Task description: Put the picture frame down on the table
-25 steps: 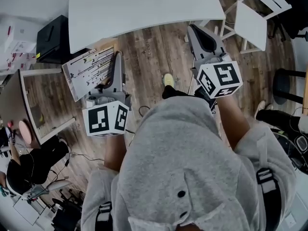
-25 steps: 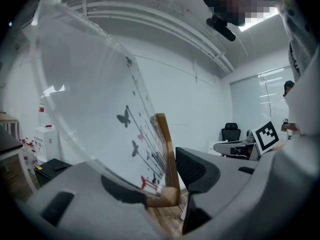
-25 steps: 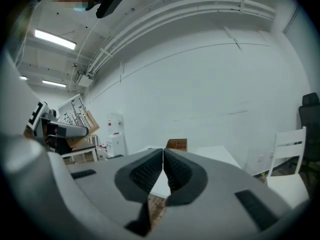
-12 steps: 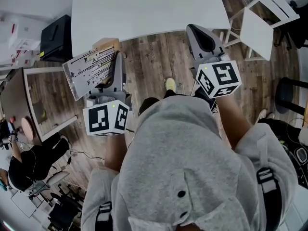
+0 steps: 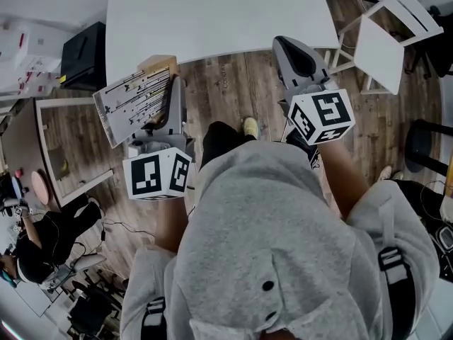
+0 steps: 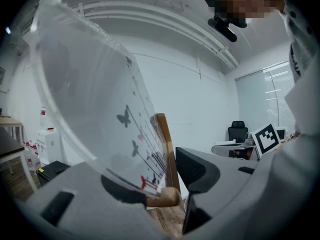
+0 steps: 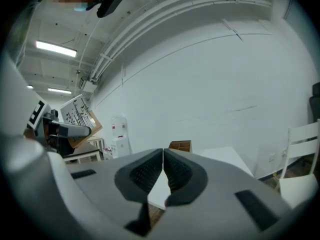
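Left tool (image 5: 172, 94) with picture frame (image 5: 131, 103) now nearer white table (image 5: 212, 13)

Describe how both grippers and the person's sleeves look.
The left gripper and right gripper have grey moulded bodies with dark textured pads. Each carries a white cube printed with black square markers. The person wears a grey sweatshirt with black straps at the shoulders.
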The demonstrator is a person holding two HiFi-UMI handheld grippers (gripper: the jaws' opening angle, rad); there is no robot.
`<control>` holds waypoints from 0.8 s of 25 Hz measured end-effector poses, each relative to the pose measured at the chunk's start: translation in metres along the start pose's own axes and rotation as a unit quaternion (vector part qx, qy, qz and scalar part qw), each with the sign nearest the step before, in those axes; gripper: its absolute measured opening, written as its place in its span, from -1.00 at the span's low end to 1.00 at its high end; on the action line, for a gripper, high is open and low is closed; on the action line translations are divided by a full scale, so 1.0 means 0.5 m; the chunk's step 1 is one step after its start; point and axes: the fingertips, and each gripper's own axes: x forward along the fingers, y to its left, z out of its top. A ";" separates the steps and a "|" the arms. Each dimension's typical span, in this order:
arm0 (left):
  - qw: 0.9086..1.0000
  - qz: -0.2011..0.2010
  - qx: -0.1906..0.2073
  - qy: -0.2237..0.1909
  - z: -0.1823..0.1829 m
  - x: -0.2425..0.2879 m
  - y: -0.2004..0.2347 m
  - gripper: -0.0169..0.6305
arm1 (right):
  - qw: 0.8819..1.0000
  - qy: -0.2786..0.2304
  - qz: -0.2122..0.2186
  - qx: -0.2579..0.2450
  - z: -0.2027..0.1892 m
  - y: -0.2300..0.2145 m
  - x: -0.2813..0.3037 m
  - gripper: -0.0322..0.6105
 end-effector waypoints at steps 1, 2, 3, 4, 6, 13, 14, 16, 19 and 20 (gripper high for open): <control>1.000 0.001 0.000 -0.001 0.000 -0.001 -0.001 -0.34 | 1.000 -0.002 0.003 0.000 0.001 0.001 -0.001 -0.82; 1.000 0.002 0.000 -0.002 0.001 -0.002 -0.001 -0.34 | 1.000 -0.005 0.005 0.001 0.003 0.003 -0.001 -0.82; 1.000 0.002 0.001 -0.002 0.002 -0.002 -0.001 -0.34 | 1.000 -0.007 0.007 0.001 0.004 0.006 -0.001 -0.82; 1.000 0.001 0.002 -0.003 0.003 -0.001 -0.001 -0.34 | 1.000 -0.008 0.009 0.001 0.005 0.008 0.001 -0.82; 1.000 -0.002 0.004 -0.005 0.005 0.000 -0.003 -0.34 | 1.000 -0.009 0.010 -0.001 0.004 0.012 0.002 -0.82; 1.000 -0.019 0.011 -0.014 0.002 0.000 -0.002 -0.34 | 1.000 -0.016 0.012 -0.013 0.000 0.040 0.006 -0.82; 1.000 -0.021 0.011 -0.016 0.000 -0.002 -0.001 -0.34 | 1.000 -0.017 0.012 -0.016 -0.001 0.044 0.005 -0.82; 0.999 -0.024 0.012 -0.021 -0.001 0.000 0.003 -0.34 | 1.000 -0.021 0.010 -0.020 0.001 0.046 0.008 -0.82; 0.999 -0.029 0.010 -0.024 0.000 0.027 0.003 -0.34 | 0.999 -0.022 0.008 -0.025 0.008 0.029 0.025 -0.82; 0.999 -0.031 0.009 -0.022 -0.001 0.042 0.002 -0.34 | 0.999 -0.020 0.008 -0.025 0.009 0.018 0.034 -0.82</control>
